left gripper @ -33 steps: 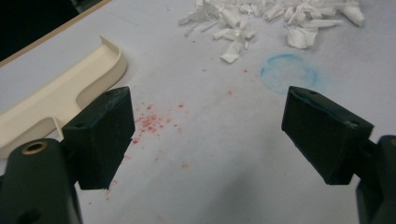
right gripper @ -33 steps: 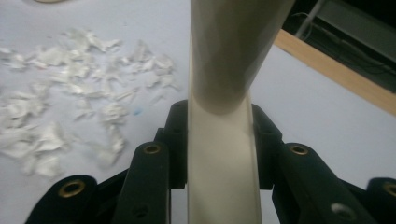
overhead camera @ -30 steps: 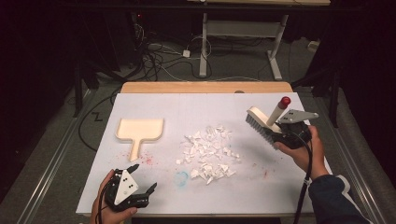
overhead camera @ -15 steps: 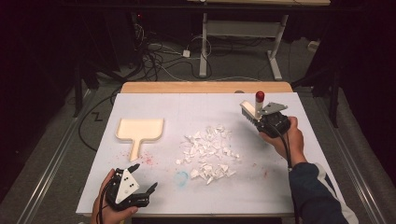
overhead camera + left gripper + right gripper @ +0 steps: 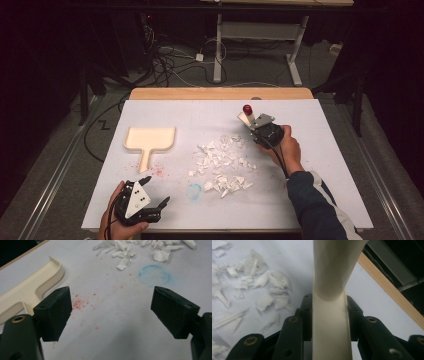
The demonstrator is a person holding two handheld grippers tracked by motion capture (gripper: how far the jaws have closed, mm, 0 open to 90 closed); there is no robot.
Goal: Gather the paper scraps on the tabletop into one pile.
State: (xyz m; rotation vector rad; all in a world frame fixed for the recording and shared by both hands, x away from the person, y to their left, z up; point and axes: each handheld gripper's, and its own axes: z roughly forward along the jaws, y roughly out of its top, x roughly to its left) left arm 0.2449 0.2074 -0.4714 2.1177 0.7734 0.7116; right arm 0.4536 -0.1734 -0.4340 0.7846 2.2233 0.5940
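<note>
Beside the paper scraps, right gripper clamping brush upright

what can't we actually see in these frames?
- Cream brush handle, right gripper view: bristle head cut off by the top edge.
- Brush bristles, high view: hidden behind the right tongs.
- Cream plastic dustpan, left gripper view: cut off by the left edge.
- Torn white paper scraps: too small to count.

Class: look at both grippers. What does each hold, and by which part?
The right gripper clamps the brush by its cream handle. The left gripper holds nothing.
</note>
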